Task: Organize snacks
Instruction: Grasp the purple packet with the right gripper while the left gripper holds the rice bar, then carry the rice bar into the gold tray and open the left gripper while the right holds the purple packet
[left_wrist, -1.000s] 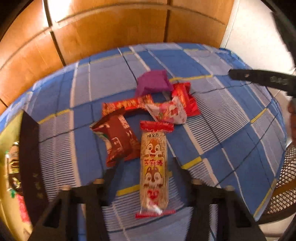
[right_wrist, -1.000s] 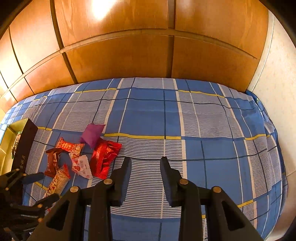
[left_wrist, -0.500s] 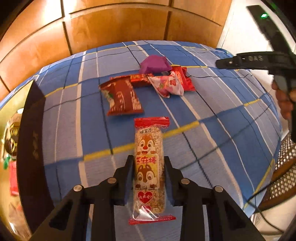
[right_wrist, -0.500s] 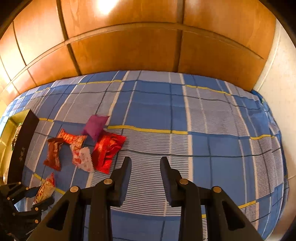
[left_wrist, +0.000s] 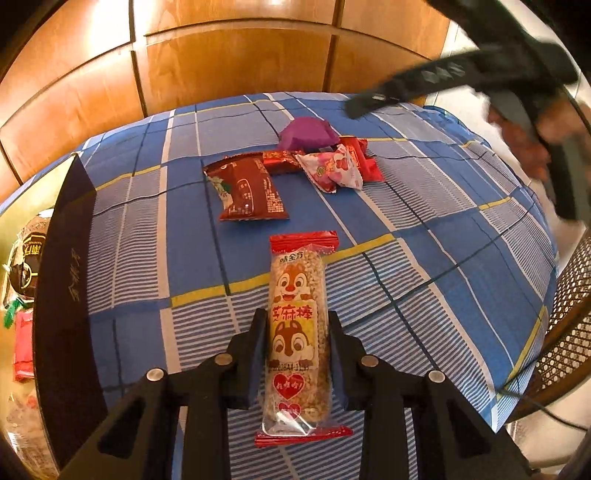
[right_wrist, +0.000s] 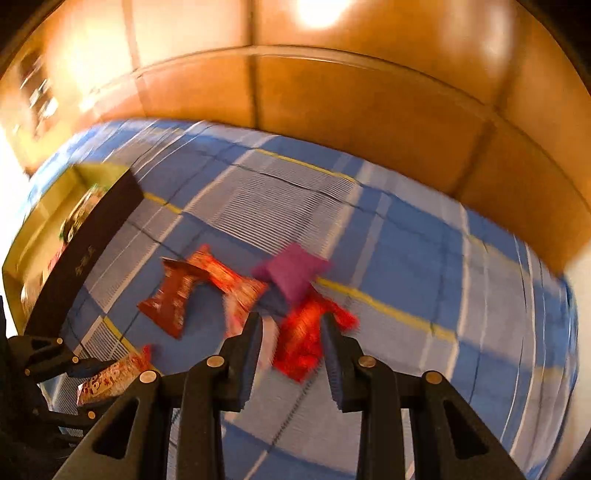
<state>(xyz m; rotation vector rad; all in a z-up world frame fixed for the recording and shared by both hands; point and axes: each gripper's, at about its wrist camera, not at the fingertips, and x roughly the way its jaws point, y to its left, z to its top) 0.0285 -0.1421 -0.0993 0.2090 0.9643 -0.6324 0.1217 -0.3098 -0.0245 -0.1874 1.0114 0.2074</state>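
Note:
My left gripper (left_wrist: 296, 315) is shut on a long chipmunk-printed snack bar (left_wrist: 295, 273), its pads pressing the bar's lower half. Beyond it on the blue checked sheet (left_wrist: 424, 206) lie a dark red packet (left_wrist: 251, 188), a pink-white packet (left_wrist: 332, 170), a purple packet (left_wrist: 306, 133) and a long orange-red packet (left_wrist: 277, 160). The right wrist view is blurred. There my right gripper (right_wrist: 291, 318) hovers over a bright red packet (right_wrist: 303, 343) with its jaws opening; the packet shows between the fingers but the pads are not on it.
A dark-walled box (left_wrist: 66, 277) with gold lining holds several snacks at the left. Wooden panels (left_wrist: 236, 62) rise behind the bed. A wicker chair (left_wrist: 569, 314) stands past the sheet's right edge. A person's hand (left_wrist: 554, 122) holds the right gripper at the top right.
The left jaws closed onto the chipmunk bar and drew it back from the pile. The right gripper swung left over the pile, rolled, and its jaws widened.

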